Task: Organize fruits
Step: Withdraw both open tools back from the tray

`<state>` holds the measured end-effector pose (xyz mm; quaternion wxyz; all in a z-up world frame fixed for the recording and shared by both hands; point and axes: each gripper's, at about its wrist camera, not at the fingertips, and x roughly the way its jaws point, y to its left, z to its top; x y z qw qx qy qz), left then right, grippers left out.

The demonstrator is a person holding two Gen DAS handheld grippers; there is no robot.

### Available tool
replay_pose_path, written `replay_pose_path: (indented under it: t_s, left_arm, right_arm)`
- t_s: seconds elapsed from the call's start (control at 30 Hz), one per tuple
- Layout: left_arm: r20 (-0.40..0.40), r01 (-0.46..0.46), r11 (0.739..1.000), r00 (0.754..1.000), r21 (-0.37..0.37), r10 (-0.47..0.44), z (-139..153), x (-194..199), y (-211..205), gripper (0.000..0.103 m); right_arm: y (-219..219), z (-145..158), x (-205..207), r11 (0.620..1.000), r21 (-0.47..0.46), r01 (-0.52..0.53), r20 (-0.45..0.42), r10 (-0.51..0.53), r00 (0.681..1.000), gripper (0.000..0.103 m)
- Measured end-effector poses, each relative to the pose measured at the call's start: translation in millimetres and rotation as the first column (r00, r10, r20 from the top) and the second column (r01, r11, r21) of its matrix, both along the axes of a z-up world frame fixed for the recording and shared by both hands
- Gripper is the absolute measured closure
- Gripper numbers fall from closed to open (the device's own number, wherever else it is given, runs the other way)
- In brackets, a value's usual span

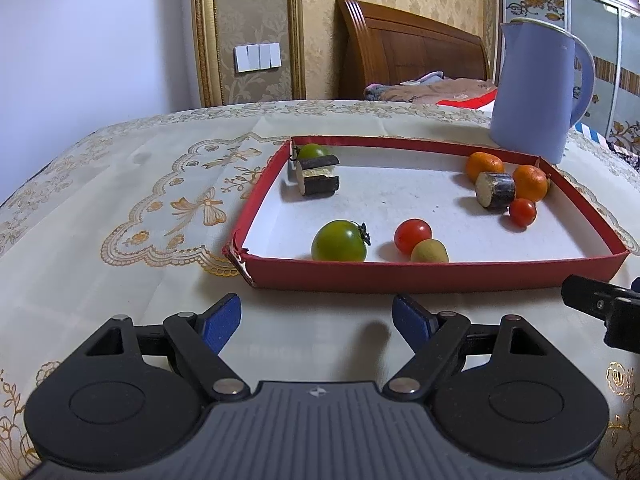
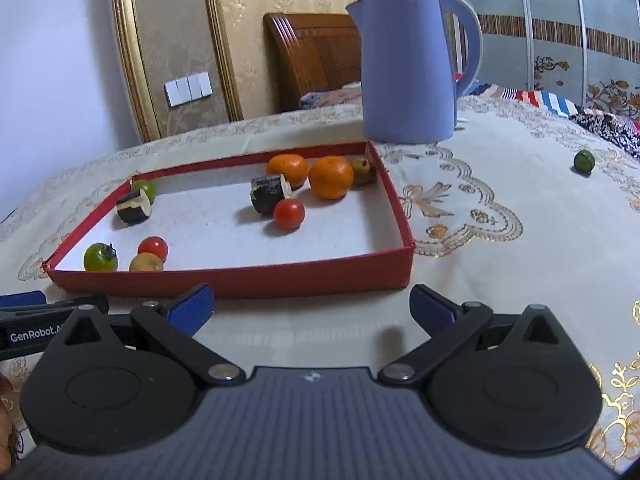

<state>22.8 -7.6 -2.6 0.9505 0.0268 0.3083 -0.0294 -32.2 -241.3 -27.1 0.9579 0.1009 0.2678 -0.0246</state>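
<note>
- Your left gripper (image 1: 316, 320) hangs just short of the near wall of the red tray (image 1: 400, 276); its blue pads stand wide apart with only tablecloth (image 1: 120, 200) between them.
- In the tray's far left corner a green tomato (image 1: 313, 151) sits behind and against a dark-skinned cut stalk piece (image 1: 318, 180).
- Near the front wall lies a larger green tomato (image 1: 339, 241), then a red cherry tomato (image 1: 413, 235) touching a small tan fruit (image 1: 429, 251).
- At the far right, two mandarins (image 1: 485, 164) flank a second dark stalk piece (image 1: 495, 191), with another red cherry tomato (image 1: 522, 212) just in front of it.
- In the right wrist view, a small brownish-green fruit (image 2: 363, 171) is tucked in the tray's far right corner.
- A blue kettle (image 2: 408, 68) stands beyond the tray, on the cloth.
- Your right gripper (image 2: 312, 308) also waits before the tray, spread wide and holding nothing.
- Well right of the tray, one small dark green fruit (image 2: 583, 161) lies alone on the cloth.
</note>
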Motion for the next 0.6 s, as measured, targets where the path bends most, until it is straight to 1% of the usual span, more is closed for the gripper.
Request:
replay_pose_path:
  t_s: [0.23,0.3,0.33,0.4,0.47,0.6]
  left_arm:
    - [-0.017,0.01,1.0,1.0,-0.005,-0.01,-2,0,0,0.02]
    - [-0.032,0.014,1.0,0.999,-0.006,-0.014,-3,2,0,0.02]
    - [-0.044,0.017,1.0,0.999,-0.003,-0.017,-5,3,0,0.02]
    - [-0.038,0.022,1.0,0.999,0.012,-0.021,-6,1,-1,0.02]
    - [-0.03,0.025,0.999,0.999,0.021,-0.025,-7,-1,-3,0.02]
    - [-0.035,0.035,0.999,0.999,0.001,-0.035,-7,2,-1,0.02]
  right_arm:
    - [6,-3,7,0.999,-0.028,-0.015,-0.053,0.014,0.999,0.0]
    - [7,-6,11,0.999,-0.034,-0.02,-0.087,0.017,0.996,0.0]
    - [9,-7,13,0.998,-0.051,-0.024,-0.11,0.018,0.994,0.0]
    - [18,-8,15,0.994,-0.109,-0.027,-0.131,0.012,0.991,0.0]
    - [25,-8,15,0.987,-0.156,-0.027,-0.134,0.006,0.991,0.0]
    - [19,-8,15,0.993,-0.118,-0.029,-0.134,0.013,0.991,0.0]
